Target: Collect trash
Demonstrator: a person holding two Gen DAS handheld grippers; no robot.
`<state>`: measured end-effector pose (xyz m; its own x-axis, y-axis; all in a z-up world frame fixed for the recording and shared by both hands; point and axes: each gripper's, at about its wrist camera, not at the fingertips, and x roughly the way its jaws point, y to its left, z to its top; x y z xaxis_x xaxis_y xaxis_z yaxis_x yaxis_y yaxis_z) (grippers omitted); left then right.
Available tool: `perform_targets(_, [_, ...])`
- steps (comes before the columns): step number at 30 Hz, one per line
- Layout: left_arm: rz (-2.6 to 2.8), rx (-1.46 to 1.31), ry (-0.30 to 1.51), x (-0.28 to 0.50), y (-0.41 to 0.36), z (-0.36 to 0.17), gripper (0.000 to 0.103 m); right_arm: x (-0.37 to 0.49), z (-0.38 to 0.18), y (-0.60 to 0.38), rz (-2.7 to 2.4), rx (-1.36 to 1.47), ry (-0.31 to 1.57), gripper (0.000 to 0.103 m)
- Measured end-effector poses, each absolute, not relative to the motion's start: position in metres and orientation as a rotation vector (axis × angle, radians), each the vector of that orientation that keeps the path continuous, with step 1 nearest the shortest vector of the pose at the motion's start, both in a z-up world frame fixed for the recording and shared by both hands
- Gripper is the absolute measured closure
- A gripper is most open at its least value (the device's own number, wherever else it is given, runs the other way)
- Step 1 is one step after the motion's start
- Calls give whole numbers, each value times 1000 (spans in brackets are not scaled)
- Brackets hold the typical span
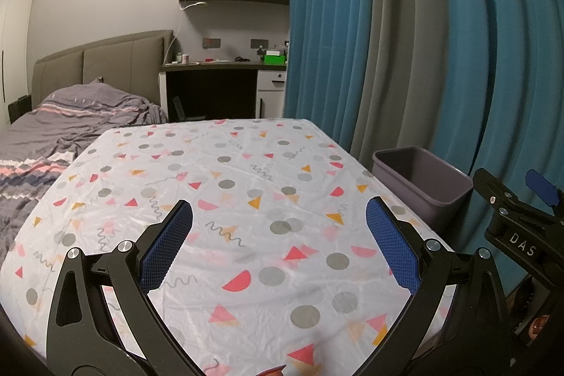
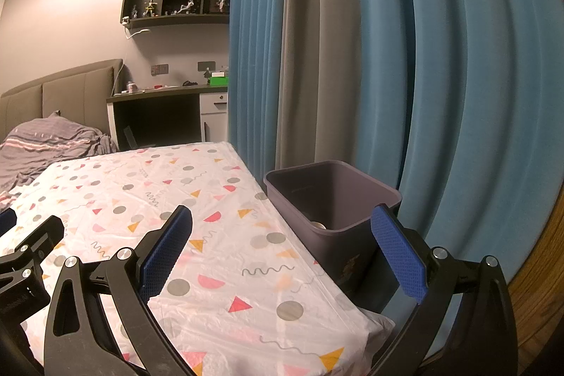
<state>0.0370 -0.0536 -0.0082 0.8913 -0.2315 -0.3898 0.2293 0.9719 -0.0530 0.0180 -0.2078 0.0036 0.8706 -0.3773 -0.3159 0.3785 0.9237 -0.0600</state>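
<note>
- Bin [image 2: 331,196]: a grey-purple plastic tub, rectangular with rounded corners and a rolled rim, upright with its mouth facing up. It stands on the floor just beside the right edge of the desk [image 2: 225,270], in front of the curtain [image 2: 440,59]. Its long axis runs along the desk edge, away from the cameras.
- A small pale round thing [image 2: 319,225] lies at the bin's bottom; what it is cannot be told.
- In the left view the bin [image 1: 423,178] shows past the desk's right corner.
- Desk [image 1: 246,199]: covered by a thin, creased, slightly glossy white sheet printed with grey dots, pink and orange triangles, half-circles and squiggles.
- Left gripper [image 1: 278,235]: black frame, blue pads with a fine dimpled texture, spread wide over the sheet, holding nothing.
- Right gripper [image 2: 282,249]: same build, also spread wide and holding nothing; one finger over the desk, the other in front of the bin.
- Curtain: heavy folds of teal and grey cloth.
- Bed [image 1: 53,129]: rumpled grey striped quilt, padded headboard, left of the desk.
</note>
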Motion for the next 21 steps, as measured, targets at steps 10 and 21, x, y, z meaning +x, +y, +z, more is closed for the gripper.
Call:
perform_targets(10, [-252,-11,412,38,-57,-5,7,18,4,-207,-395,4,331,6])
perform_targets(21, [-297,8,401,33,-60,-5,23,18,4,-207,-394,6,331,6])
